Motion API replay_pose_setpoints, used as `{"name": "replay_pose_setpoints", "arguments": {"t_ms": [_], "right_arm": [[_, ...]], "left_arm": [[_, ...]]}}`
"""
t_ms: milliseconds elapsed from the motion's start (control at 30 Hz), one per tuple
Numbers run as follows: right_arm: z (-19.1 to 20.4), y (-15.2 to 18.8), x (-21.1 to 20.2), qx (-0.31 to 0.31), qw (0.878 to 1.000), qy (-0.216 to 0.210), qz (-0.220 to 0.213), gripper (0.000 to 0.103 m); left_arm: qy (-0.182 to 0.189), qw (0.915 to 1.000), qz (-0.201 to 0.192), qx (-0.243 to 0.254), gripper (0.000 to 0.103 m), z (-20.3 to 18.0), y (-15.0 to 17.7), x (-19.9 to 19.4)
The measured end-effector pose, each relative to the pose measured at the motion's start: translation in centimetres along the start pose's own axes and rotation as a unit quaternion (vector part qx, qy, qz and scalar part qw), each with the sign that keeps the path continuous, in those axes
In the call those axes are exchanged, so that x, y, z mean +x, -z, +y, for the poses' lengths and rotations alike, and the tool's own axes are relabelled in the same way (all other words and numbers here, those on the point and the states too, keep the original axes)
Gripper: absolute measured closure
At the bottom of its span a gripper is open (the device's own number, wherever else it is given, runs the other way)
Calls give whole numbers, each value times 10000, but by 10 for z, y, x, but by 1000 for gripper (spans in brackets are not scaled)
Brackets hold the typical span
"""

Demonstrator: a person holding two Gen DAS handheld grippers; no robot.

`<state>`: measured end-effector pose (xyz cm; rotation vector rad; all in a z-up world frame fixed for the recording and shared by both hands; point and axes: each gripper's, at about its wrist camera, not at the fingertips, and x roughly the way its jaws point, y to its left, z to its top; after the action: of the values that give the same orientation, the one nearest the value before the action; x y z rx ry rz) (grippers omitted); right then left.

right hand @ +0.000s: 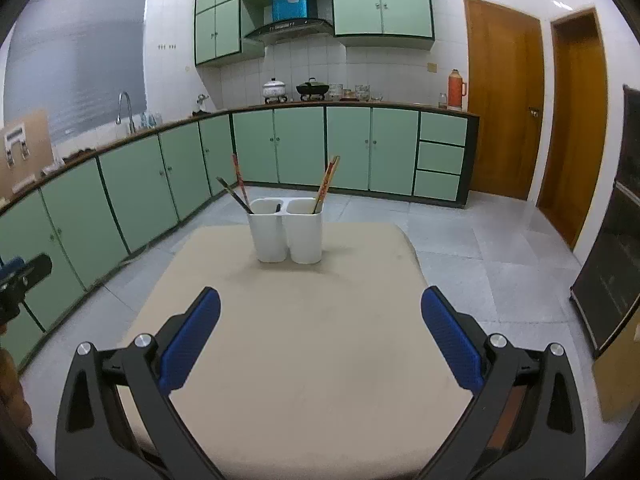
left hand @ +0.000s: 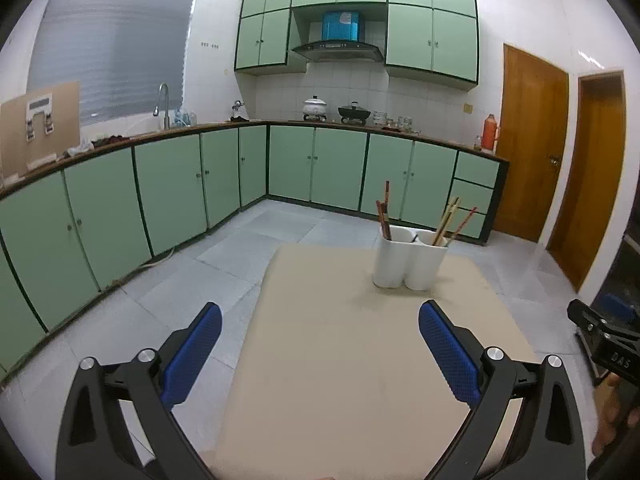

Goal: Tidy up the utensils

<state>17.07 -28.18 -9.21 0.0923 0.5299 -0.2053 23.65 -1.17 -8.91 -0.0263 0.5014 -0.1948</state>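
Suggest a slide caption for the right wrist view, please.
Open right tool facing white two-compartment holder of chopsticks.

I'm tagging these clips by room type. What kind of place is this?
A home kitchen, most likely: green cabinets under a long counter, a range hood above pots on a stove, and a sink faucet. A white utensil holder stands on a beige table.

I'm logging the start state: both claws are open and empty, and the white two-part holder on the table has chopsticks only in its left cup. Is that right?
Not quite. The left claw and right claw are open and empty, but the holder on the table has chopsticks in both cups, as the right wrist view shows.
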Motion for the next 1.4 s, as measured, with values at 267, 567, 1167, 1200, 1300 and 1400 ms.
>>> {"name": "replay_pose_setpoints", "arguments": {"t_ms": [267,567,1167,1200,1300,1400], "right_arm": [[1,14,-65,4,9998,47,-173,6],[9,36,-134,-163,9991,72,-379,6],[13,59,-210,-147,9966,-82,-812,6],[13,59,-210,-150,9964,-89,-827,6],[14,60,-212,-135,9961,-101,-868,6],[13,61,-212,-129,9961,-102,-867,6]], "left_arm": [[-155,9997,-155,72,6,4,24,-70],[-177,9994,-281,30,6,-1,50,-141],[-584,9950,-781,-216,6,7,66,-223],[-602,9947,-808,-218,6,7,65,-224],[-630,9941,-856,-200,6,7,68,-228],[-633,9937,-914,-124,6,4,67,-227]]}}
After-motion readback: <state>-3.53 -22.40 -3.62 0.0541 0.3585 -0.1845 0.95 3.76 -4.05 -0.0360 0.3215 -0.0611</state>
